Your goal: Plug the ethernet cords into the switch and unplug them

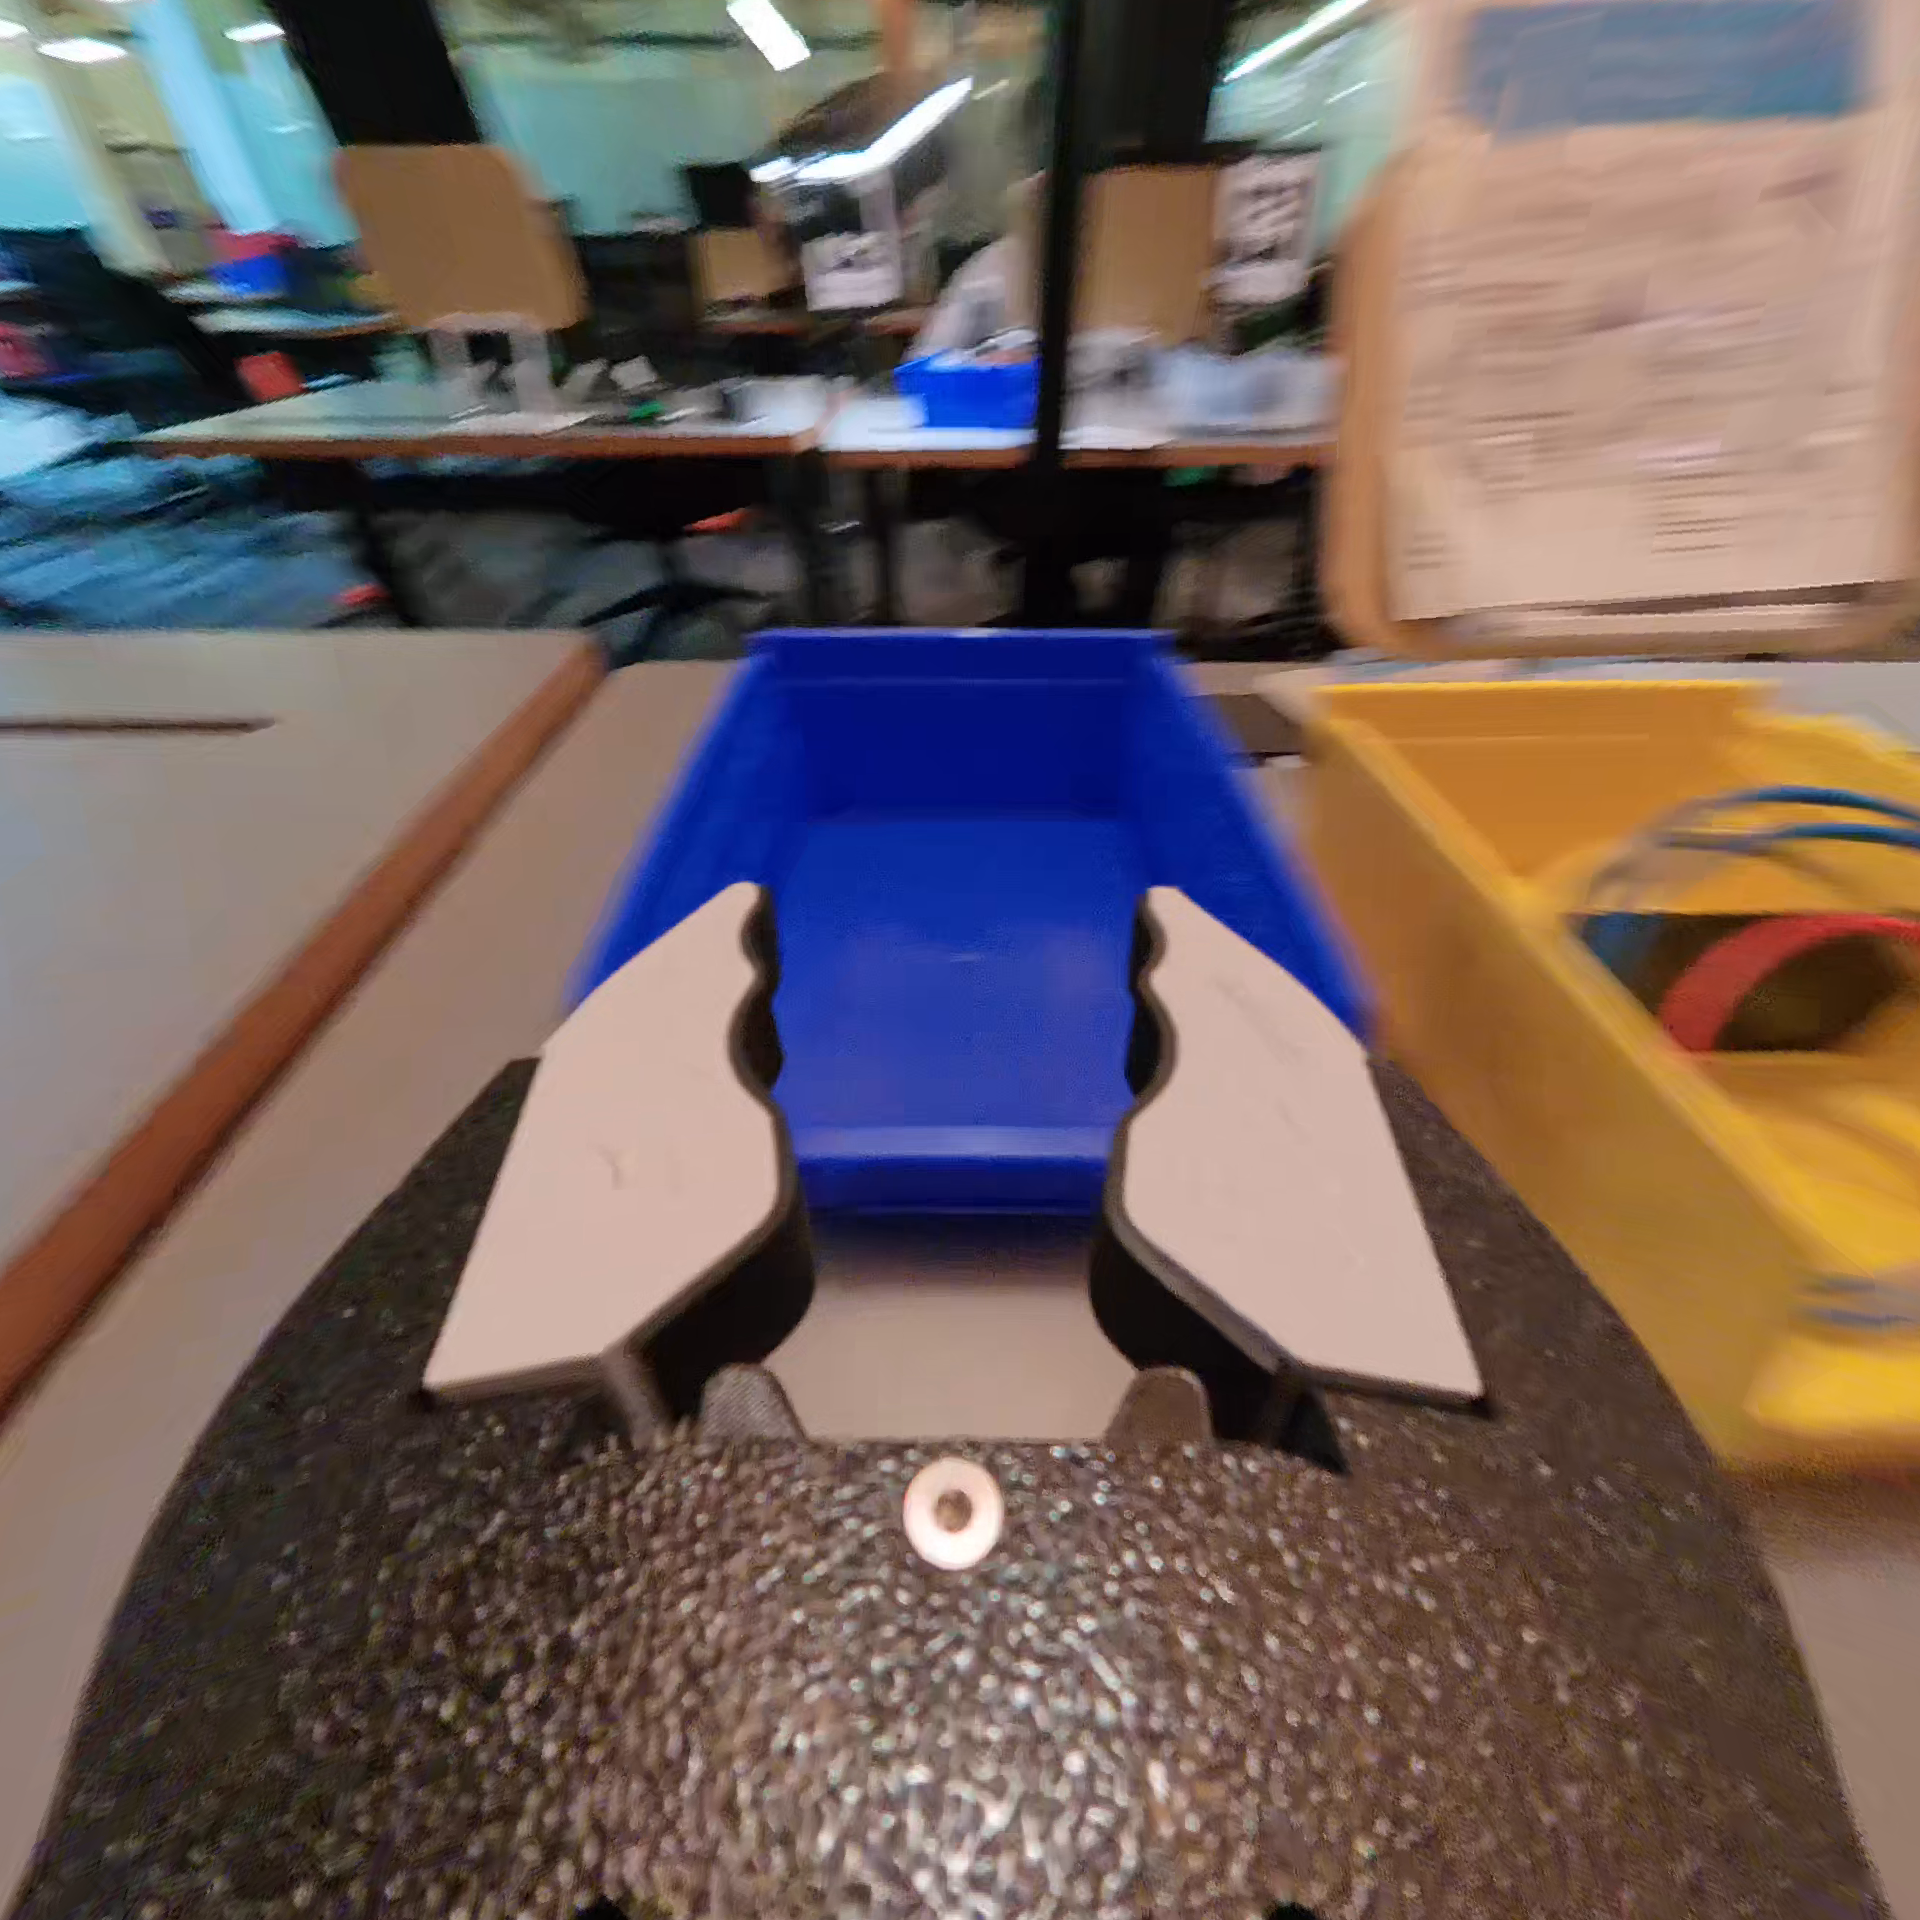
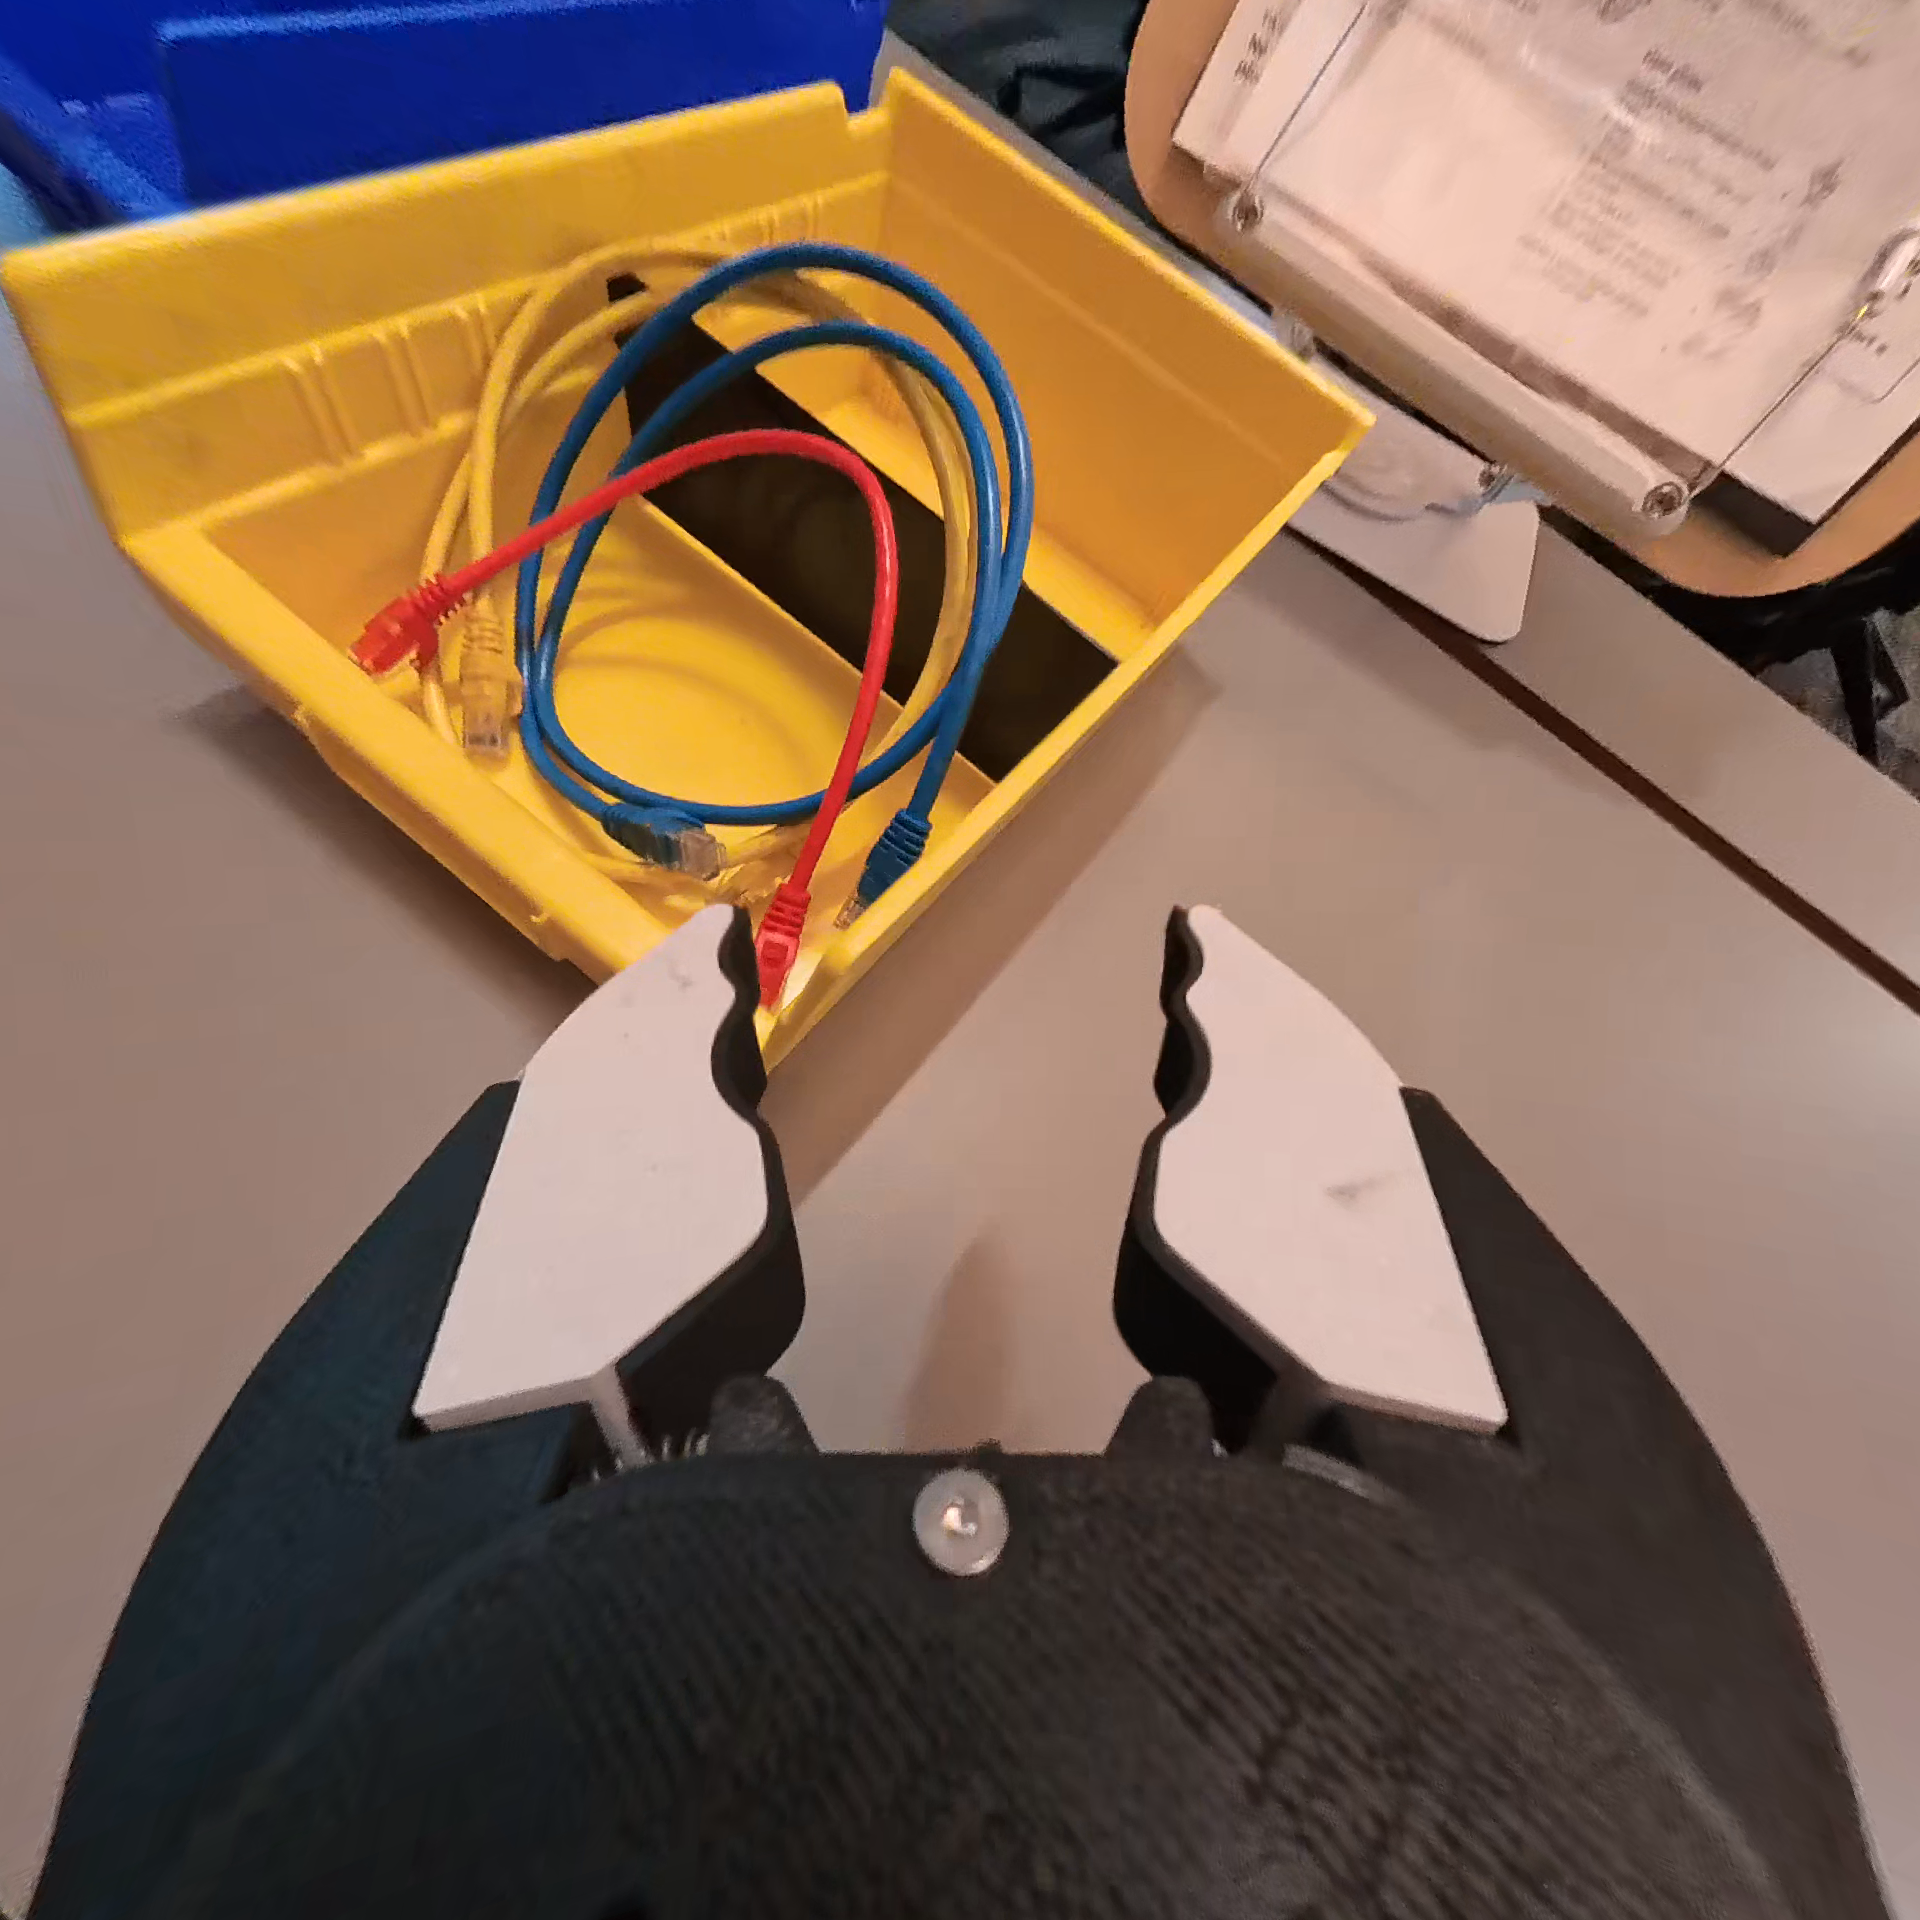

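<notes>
We count three cords in the yellow bin (image 2: 1091, 343): one red cord (image 2: 878, 623), one blue cord (image 2: 997, 499) and one yellow cord (image 2: 483, 488), loosely coiled together, their plugs lying near the bin's near wall. A black divider (image 2: 790, 499) crosses the bin. One blue bin (image 1: 1205, 831) stands left of it on the tabletop (image 2: 1299, 831). Our left hand-held gripper (image 1: 951, 904) and right hand-held gripper (image 2: 956, 925) are both released, holding nothing. A printed sheet on a stand (image 2: 1538, 239) is too blurred to read.
</notes>
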The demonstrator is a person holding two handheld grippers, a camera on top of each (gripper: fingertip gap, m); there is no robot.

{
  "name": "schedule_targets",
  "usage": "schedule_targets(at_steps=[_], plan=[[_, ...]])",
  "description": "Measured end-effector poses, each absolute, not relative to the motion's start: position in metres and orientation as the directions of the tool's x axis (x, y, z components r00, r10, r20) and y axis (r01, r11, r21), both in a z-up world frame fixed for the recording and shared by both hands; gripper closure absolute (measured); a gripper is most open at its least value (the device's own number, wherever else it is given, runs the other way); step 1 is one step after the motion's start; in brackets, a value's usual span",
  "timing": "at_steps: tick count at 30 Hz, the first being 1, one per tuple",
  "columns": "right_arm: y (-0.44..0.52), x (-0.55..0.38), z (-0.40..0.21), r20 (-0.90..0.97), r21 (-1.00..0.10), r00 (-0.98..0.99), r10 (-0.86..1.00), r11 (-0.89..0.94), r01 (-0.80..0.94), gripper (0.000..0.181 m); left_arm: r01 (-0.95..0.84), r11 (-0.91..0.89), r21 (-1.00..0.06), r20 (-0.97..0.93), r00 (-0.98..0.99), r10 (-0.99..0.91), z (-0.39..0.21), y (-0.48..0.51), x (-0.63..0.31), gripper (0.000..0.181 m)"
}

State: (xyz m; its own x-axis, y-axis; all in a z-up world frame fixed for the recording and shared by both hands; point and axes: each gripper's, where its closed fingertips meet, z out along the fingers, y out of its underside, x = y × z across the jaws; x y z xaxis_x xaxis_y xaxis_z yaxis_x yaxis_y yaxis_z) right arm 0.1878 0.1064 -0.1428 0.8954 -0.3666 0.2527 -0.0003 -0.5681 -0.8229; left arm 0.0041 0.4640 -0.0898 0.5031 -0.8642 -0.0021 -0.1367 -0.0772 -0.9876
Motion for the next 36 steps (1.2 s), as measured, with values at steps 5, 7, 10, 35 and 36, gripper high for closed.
schedule_targets(at_steps=[5,7,10,35,36], plan=[[0.121,0.170,-0.144,0.200,-0.851,0.925,-0.323,-0.525,0.001,0.106,-0.268,-0.237,-0.934,0.064,0.527,-0.848,-0.150,0.558,0.001,0.116],[0.128,0.159,-0.149,0.186,-0.854,0.938,-0.291,-0.521,0.008,0.105,-0.296,-0.252,-0.921,0.050,0.552,-0.832,-0.167,0.576,0.004,0.123],[0.133,0.151,-0.153,0.190,-0.855,0.947,-0.260,-0.518,0.029,0.101,-0.271,-0.234,-0.934,0.066,0.512,-0.857,-0.177,0.577,0.017,0.155],[0.178,0.129,-0.015,0.011,-0.983,0.953,-0.303,0.172,0.066,0.092,0.291,-0.038,-0.956,0.194,0.528,-0.827,0.015,0.394,0.019,0.178],[0.178,0.131,-0.010,-0.022,-0.976,0.949,-0.313,0.212,0.047,0.093,0.296,-0.029,-0.955,0.185,0.512,-0.839,0.017,0.377,0.028,0.178]])
